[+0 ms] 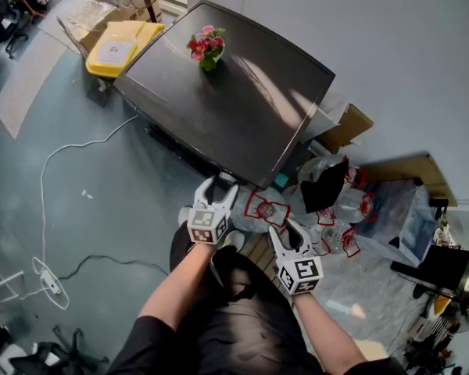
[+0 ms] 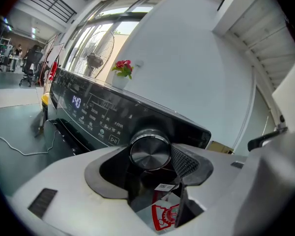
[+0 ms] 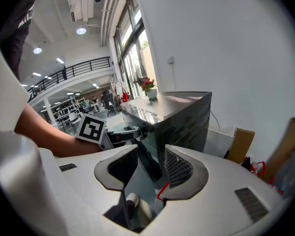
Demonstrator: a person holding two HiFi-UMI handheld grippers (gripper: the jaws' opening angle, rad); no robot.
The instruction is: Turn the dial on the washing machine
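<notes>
The dark washing machine (image 1: 242,108) stands against the wall, its control panel (image 2: 93,113) lit with a blue display (image 2: 76,101). Its round metal dial (image 2: 150,151) sits at the panel's right end. My left gripper (image 1: 219,184) is at the machine's front edge, and the dial lies between its jaws (image 2: 150,157). The right pad (image 2: 185,162) is right beside the dial's edge, while a dark gap shows on the left side. My right gripper (image 1: 288,230) hangs open and holds nothing (image 3: 150,166), in front of the machine's right corner (image 3: 184,117).
A small pot of pink flowers (image 1: 208,48) stands on the machine's lid. A yellow bin (image 1: 121,47) sits behind the machine at the left, and a white cable (image 1: 55,170) runs over the floor. Cardboard boxes (image 1: 345,125) and red-printed plastic bags (image 1: 336,209) crowd the right.
</notes>
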